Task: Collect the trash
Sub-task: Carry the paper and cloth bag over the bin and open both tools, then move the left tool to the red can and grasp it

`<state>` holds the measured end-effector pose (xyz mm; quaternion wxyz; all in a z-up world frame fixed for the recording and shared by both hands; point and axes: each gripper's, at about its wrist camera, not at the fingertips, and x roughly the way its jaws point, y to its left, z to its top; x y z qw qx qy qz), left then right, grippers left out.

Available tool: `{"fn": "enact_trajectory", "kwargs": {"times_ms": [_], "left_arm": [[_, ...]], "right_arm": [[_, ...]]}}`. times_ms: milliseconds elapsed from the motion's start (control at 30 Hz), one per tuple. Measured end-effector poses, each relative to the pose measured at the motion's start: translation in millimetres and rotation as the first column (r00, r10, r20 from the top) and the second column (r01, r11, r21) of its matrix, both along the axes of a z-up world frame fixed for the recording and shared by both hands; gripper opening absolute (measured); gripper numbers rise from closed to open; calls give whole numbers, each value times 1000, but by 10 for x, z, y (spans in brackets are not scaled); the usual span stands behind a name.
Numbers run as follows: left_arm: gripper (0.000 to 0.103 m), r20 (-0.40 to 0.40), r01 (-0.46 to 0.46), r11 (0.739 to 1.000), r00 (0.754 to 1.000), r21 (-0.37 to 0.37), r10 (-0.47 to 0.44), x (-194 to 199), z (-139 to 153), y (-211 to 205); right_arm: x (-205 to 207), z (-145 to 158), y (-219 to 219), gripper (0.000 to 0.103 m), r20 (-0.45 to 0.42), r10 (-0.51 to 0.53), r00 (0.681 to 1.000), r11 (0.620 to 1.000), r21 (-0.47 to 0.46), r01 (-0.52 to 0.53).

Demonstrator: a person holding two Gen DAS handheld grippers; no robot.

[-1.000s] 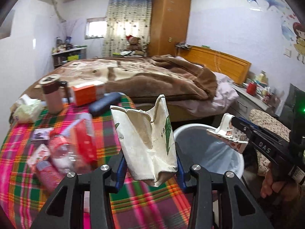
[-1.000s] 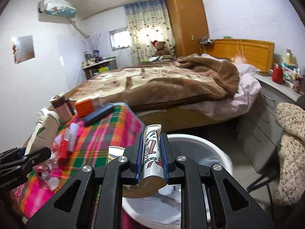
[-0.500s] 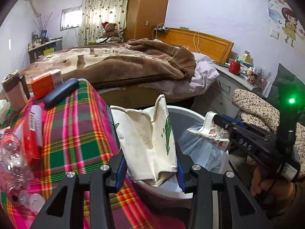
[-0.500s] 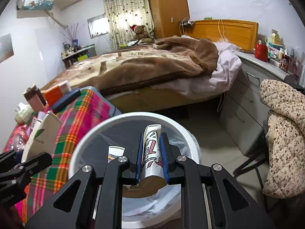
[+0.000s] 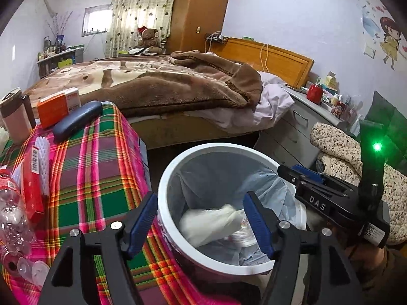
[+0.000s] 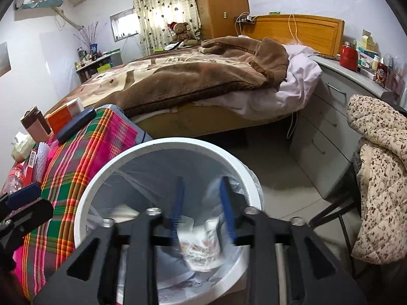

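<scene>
Hovering over white trash bin [image 5: 166, 185] beside plaid-covered table [image 5: 101, 178]: left gripper [image 5: 201, 217], jaws spreading wide, gripping nothing; right gripper [image 6: 203, 200], jaws parting, blurred, gripping nothing. Lying inside bin liner [image 5: 223, 175]: crumpled white paper bag [image 5: 206, 222]; printed wrapper [image 6: 201, 246], blurred, showing just below right gripper's fingers. Sitting on table: clear plastic bottle [image 5: 12, 218], red box [image 5: 33, 193], orange box [image 5: 57, 106], dark case [image 5: 76, 122], brown tumbler [image 5: 14, 119].
</scene>
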<state>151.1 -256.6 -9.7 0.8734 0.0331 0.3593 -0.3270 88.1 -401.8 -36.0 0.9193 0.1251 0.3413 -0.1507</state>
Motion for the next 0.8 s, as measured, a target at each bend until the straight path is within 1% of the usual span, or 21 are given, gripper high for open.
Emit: {"fn": "enact_trajectory", "kwargs": {"times_ms": [267, 400, 467, 500, 533, 600, 800], "left_arm": [[71, 14, -47, 999, 999, -7, 47, -15, 91, 245], [71, 37, -90, 996, 995, -4, 90, -48, 154, 434], [71, 37, -100, 995, 994, -11, 100, -61, 179, 527], [71, 36, -109, 994, 993, -13, 110, -65, 192, 584], [71, 39, -119, 993, 992, -15, 119, -70, 207, 635], [71, 52, -142, 990, 988, -7, 142, -83, 231, 746], [71, 55, -204, 979, 977, -16, 205, -77, 249, 1093]], "right_arm": [[-25, 108, 97, 46, 42, 11, 999, 1000, 3, -11], [-24, 166, 191, 47, 68, 25, 997, 1000, 4, -25], [-15, 185, 244, 48, 77, 33, 996, 999, 5, -34], [-13, 195, 278, 51, 83, 38, 996, 999, 5, -39], [-8, 203, 304, 60, 88, 44, 995, 999, 4, -44], [7, 220, 370, 66, 100, 60, 993, 998, 7, -61], [81, 241, 600, 66, 117, 108, 987, 994, 2, -109]]}}
